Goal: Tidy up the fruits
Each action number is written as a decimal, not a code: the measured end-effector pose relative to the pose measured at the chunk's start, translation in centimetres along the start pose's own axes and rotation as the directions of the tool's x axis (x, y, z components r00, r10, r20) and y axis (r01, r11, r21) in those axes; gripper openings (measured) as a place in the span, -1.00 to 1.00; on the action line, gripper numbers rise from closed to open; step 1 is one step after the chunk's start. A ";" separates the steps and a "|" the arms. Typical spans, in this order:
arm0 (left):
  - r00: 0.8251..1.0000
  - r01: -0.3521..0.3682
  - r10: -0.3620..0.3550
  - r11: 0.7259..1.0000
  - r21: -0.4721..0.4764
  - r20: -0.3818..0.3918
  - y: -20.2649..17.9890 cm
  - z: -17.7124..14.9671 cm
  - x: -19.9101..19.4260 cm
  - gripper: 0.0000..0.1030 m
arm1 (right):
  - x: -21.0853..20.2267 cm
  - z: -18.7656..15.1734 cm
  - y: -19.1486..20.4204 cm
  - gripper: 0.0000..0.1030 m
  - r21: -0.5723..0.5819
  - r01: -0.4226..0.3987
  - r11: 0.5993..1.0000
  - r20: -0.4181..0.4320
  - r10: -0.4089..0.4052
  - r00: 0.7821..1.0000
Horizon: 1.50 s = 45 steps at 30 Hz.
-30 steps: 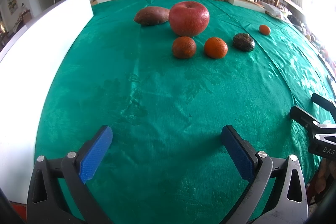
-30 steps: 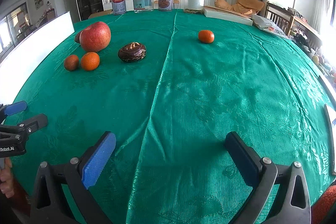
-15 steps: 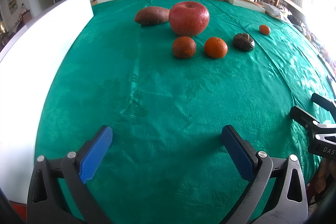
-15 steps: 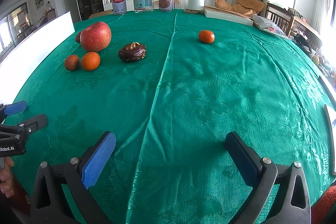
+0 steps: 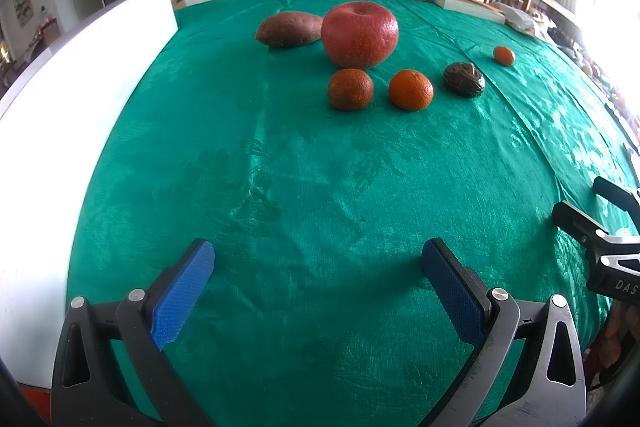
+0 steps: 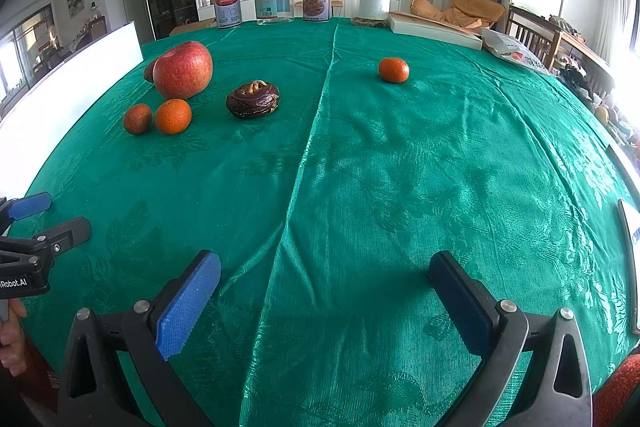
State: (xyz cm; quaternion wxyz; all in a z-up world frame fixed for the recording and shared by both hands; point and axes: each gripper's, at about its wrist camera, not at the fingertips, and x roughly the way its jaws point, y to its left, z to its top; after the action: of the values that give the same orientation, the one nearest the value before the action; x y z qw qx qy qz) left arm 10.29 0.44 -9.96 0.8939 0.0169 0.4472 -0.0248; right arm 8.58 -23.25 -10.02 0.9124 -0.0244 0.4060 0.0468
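**Lone tangerine sat ahead of the right tongs, far from the cluster**

Nothing had moved since the earlier frames: both tools hovered over the near edge of the green tablecloth in the same places, and every fruit lay where it had been.

The left gripper was spread wide with nothing between its blue pads, and the right gripper was likewise spread and empty. Most of the fruit was gathered on the left half of the table: a big red apple with a sweet potato just beside it, and nearer the tongs a dull brownish tangerine and a brighter tangerine side by side. A dark wrinkled fruit (its kind was hard to tell) lay a little to the right of those.

One stray tangerine sat well apart from the group, beyond the cloth's centre crease. From the right tongs it lay ahead and slightly right; from the left tongs it was far off to the right, past the dark fruit. So the right hand looked the nearer one, and being round, the fruit imposed no grip direction. The likely next move was a forward reach to bring it towards the cluster.
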 end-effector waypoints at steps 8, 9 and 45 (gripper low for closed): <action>1.000 0.000 0.000 1.000 0.000 -0.001 0.0 0.0 0.0 0.99 | 0.0 0.0 0.0 1.00 0.000 0.000 1.000 0.000 0.000 1.000; 1.000 0.000 0.000 1.000 0.000 -0.001 0.0 0.0 0.0 0.99 | 0.0 0.0 0.0 1.00 0.000 0.000 1.000 0.000 0.000 1.000; 1.000 0.013 -0.013 1.000 0.015 -0.011 0.1 0.0 -0.2 0.99 | 0.0 -0.1 0.0 1.00 0.000 0.000 1.000 0.003 0.000 1.000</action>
State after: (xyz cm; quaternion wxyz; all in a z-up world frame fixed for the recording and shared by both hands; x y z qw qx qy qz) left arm 10.16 0.59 -9.84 0.8913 0.0207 0.4518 -0.0339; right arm 8.54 -23.28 -10.07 0.9129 -0.0243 0.4048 0.0467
